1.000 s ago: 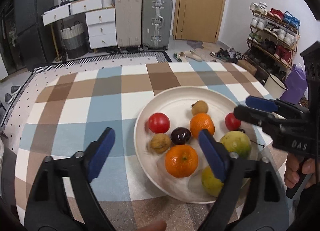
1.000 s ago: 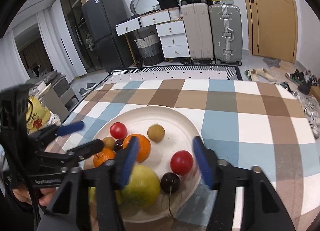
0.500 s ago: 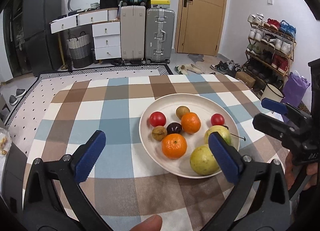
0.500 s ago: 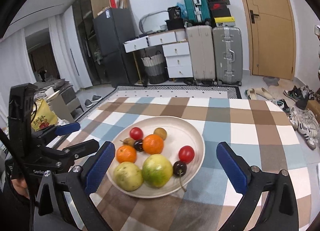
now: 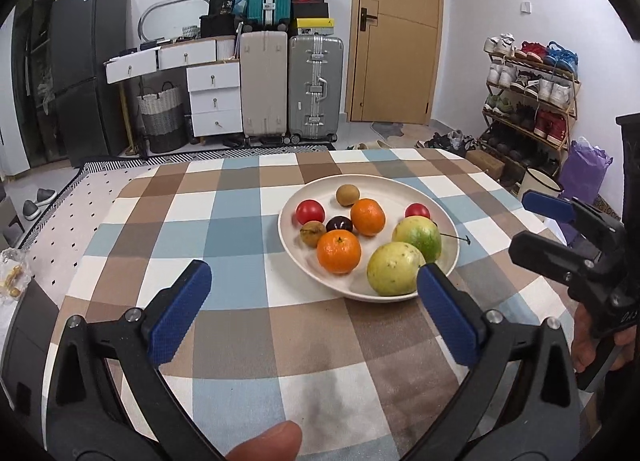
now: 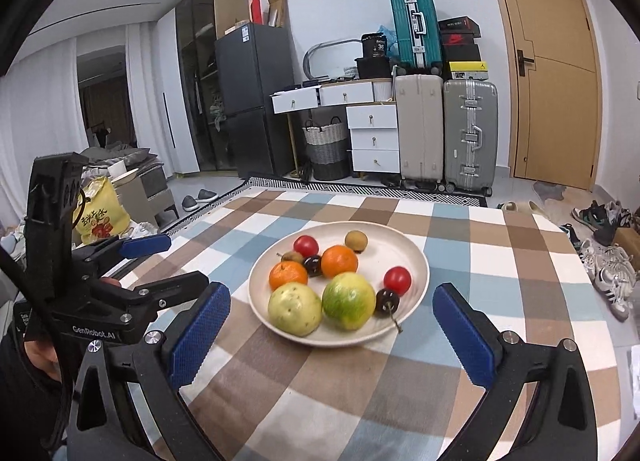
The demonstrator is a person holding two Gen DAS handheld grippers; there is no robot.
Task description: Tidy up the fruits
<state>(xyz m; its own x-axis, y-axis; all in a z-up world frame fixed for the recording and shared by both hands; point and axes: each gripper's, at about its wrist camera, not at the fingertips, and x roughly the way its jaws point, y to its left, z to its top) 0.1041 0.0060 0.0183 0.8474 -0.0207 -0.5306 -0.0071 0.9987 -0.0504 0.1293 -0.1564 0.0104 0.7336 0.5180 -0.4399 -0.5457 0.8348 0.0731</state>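
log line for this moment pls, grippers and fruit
left hand-held gripper: open, empty | right hand-held gripper: open, empty | plate: on checked tablecloth, all fruit in it | nothing held

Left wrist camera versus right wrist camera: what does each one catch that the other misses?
Only the left view shows the shoe rack, a purple bag and a fingertip at the bottom edge.

Only the right view shows a yellow bag and white curtains.

Both show the plate of fruit on the checked cloth, the suitcases, door, fridge and drawers. Each also sees its own open claw, left claw and right claw, plus the other claw at the side.
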